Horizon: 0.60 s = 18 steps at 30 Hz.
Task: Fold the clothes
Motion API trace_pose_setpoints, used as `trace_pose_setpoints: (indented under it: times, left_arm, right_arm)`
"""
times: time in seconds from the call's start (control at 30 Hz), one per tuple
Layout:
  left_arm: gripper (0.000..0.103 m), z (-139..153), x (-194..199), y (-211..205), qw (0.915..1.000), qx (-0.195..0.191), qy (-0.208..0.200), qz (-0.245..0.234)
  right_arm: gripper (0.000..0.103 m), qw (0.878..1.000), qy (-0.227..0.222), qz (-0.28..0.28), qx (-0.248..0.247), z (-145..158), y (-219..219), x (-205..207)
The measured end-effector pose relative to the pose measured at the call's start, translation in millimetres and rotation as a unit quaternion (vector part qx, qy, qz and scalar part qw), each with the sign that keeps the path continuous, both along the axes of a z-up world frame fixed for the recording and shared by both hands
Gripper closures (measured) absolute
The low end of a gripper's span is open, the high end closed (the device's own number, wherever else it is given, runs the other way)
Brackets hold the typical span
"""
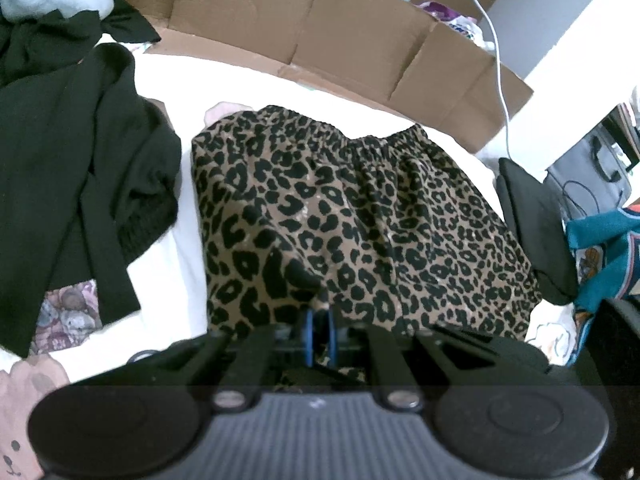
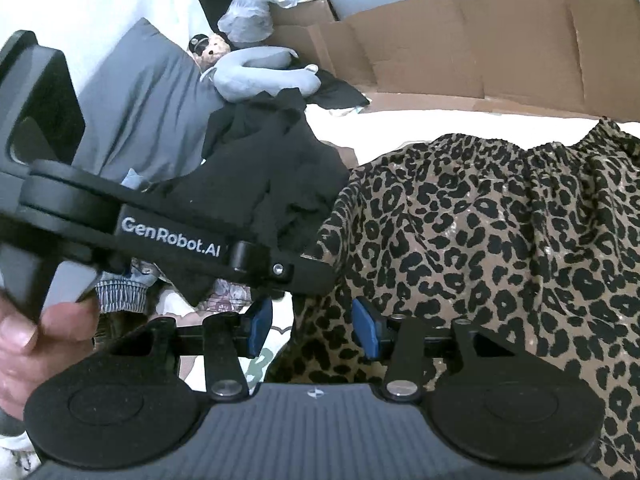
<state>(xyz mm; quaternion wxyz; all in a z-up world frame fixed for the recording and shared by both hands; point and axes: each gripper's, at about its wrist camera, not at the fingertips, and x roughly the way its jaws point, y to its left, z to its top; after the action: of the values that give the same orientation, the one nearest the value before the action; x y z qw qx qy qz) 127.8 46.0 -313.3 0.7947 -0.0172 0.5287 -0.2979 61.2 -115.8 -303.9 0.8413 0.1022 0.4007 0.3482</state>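
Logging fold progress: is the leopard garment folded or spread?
Mostly spread: the leopard garment lies flat on the bed, gathered waistband at the far end; the left tool pinches its near hem.

- Your leopard-print skirt (image 1: 352,216) is thin woven cloth, matt, gathered into fine ridges at the waistband.
- Your black garment (image 1: 72,168) looks like soft matt knit.
- The cardboard box (image 1: 320,28) is plain brown, dull, creased.
- Your left gripper (image 1: 320,330) has matt black plastic, blue pads (image 2: 366,330) and shiny metal screws.
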Motion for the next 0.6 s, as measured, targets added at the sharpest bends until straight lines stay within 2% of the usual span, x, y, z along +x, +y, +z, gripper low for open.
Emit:
trace_pose_setpoints:
  times: [0.23,0.3,0.33,0.4,0.53,0.6]
  left_arm:
    - [0.095,2,1,2,0.9997,-0.020,0.010,0.004]
    - [0.094,4,0,3,0.9994,-0.031,0.006,0.012]
    - [0.094,6,-1,4,0.9993,-0.034,0.002,0.016]
    - [0.094,9,-1,6,0.9990,-0.039,-0.005,0.020]
    - [0.093,11,1,15,0.9965,-0.074,0.009,0.038]
    - [0.093,19,2,21,0.9954,-0.078,-0.016,0.054]
  right_arm:
    - [0.052,1.000,0.004,0.006,0.015,-4,15,9]
    - [0.072,1.000,0.003,0.004,0.021,-5,18,12]
    - [0.077,1.000,-0.001,0.000,0.020,-4,19,12]
    - [0.100,1.000,0.004,-0.012,0.024,-5,16,15]
    - [0.102,1.000,0.007,-0.017,0.022,-7,8,17]
    - [0.102,1.000,0.009,-0.020,0.022,-7,4,17]
